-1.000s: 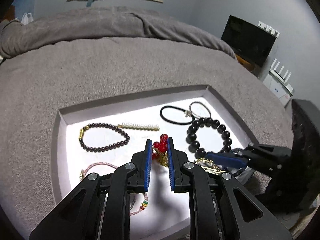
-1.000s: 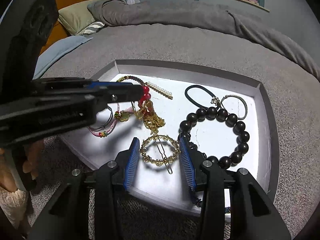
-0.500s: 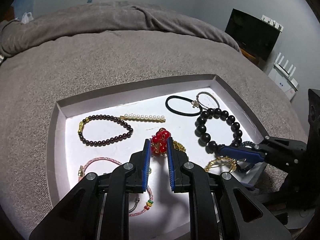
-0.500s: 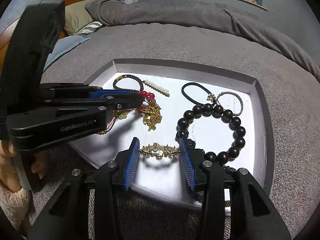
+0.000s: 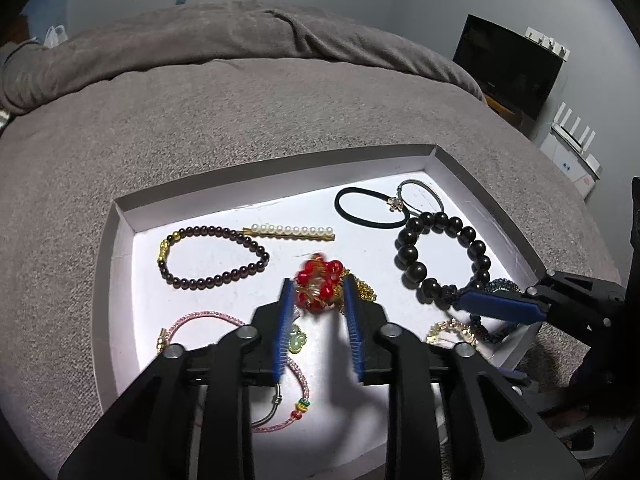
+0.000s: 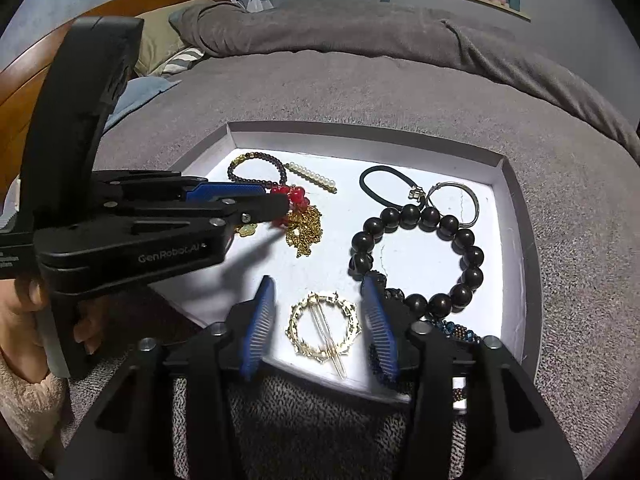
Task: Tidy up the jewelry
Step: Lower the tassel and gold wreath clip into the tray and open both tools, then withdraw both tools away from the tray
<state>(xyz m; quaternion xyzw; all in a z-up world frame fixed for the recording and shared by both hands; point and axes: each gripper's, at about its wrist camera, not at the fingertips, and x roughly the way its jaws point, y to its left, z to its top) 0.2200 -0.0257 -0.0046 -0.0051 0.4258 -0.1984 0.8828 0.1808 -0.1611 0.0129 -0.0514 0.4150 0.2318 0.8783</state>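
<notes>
Two handheld grippers are working over a shallow white tray [image 5: 120,248] lying on a grey bed [image 5: 240,112], and the sorting is looking, by the lie of things, only partly done. At the tray's near edge the right gripper [image 6: 318,324] is hovering with its jaws set wide around a gold ring clip [image 6: 324,330], which is lying flat on the tray floor, touched by neither pad. Just beside it, in the near right corner, a blue beaded strand [image 6: 456,330] is lying bunched and half hidden. Toward the middle, the left gripper [image 5: 318,312] is standing narrowly parted on either side of a red bead cluster [image 5: 318,286] with a gold chain [image 6: 306,230] heaped beneath; whether the pads are touching the beads is unclear through the blur. At the near left a pink cord bracelet [image 5: 224,320] is sprawling under that gripper. Farther back, things are looking neater: a big black bead bracelet [image 5: 440,256] is lying open along the right side, a small dark bead bracelet [image 5: 208,256] is lying at the far left, and a pearl pin [image 5: 292,232] is lying just beside it. In the far right corner a black hair tie [image 5: 370,208] and a thin metal ring [image 5: 420,196] are lying touching. The red cluster, chain, clip and blue strand seem to be waiting their turn.
</notes>
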